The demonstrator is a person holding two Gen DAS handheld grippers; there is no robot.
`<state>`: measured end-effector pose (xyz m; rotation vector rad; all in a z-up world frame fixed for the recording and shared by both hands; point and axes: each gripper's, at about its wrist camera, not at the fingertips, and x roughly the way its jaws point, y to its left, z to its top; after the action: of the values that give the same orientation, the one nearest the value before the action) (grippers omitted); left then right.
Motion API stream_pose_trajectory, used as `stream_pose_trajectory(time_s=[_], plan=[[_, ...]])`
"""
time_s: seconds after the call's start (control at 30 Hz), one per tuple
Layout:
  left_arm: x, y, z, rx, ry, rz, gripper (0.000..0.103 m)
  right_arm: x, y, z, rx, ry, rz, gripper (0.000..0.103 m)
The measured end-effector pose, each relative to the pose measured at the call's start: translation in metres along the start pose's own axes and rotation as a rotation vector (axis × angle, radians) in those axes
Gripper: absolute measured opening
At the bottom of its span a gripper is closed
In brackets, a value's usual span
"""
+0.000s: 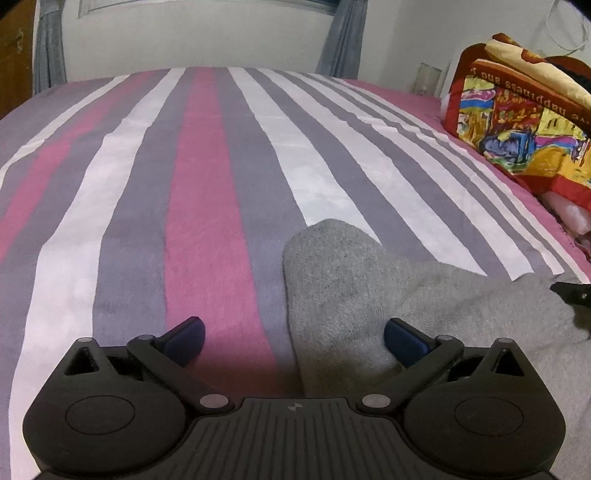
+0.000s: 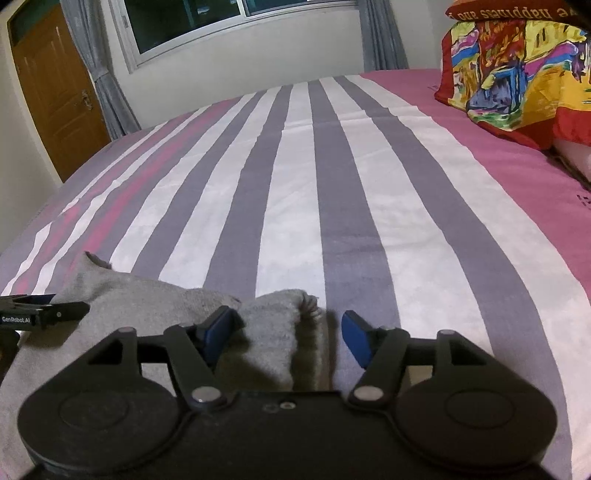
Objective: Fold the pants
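Grey pants [image 1: 354,295] lie bunched on the striped bed sheet [image 1: 207,221]. My left gripper [image 1: 295,338] is open; its jaws straddle the left edge of the grey cloth, low over it. In the right wrist view the pants [image 2: 155,299] spread to the left, and a ribbed cuff corner [image 2: 291,314] lies between the jaws of my right gripper [image 2: 290,336], which is open. The left gripper's tip [image 2: 55,314] shows at the left edge there, and the right gripper's tip [image 1: 570,291] shows at the right edge of the left wrist view.
A colourful folded blanket [image 1: 517,122] and pillows sit at the bed's right side, also in the right wrist view [image 2: 517,74]. A wall with a window [image 2: 221,26] and grey curtains stands behind the bed. A wooden door [image 2: 55,96] is at far left.
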<state>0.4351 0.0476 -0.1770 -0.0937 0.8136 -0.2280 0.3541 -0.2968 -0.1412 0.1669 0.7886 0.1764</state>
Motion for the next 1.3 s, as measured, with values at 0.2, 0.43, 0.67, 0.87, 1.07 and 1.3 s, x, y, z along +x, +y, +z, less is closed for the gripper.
stream_pose_trajectory(time_s=[0.2,0.43,0.67,0.87,1.07,1.3], plan=[[-0.001,-0.001,-0.001,0.001,0.002,0.006,0.103,0.001,-0.002,0.0,0.011,0.002,0.004,0.067],[-0.002,-0.004,-0.002,0.005,0.018,0.025,0.103,-0.004,0.009,0.002,-0.046,0.003,-0.036,0.068],[-0.014,-0.002,-0.009,-0.013,0.021,0.025,0.103,-0.019,0.013,-0.003,-0.064,0.013,-0.04,0.069],[-0.04,0.001,-0.027,-0.014,0.042,-0.032,0.103,-0.038,0.014,-0.019,-0.091,0.075,0.001,0.075],[-0.085,0.005,-0.073,0.014,0.026,-0.138,0.103,-0.081,0.012,-0.052,-0.126,0.028,0.057,0.074],[-0.088,0.036,-0.083,-0.129,0.032,-0.385,0.101,-0.087,-0.059,-0.067,0.251,0.013,0.302,0.072]])
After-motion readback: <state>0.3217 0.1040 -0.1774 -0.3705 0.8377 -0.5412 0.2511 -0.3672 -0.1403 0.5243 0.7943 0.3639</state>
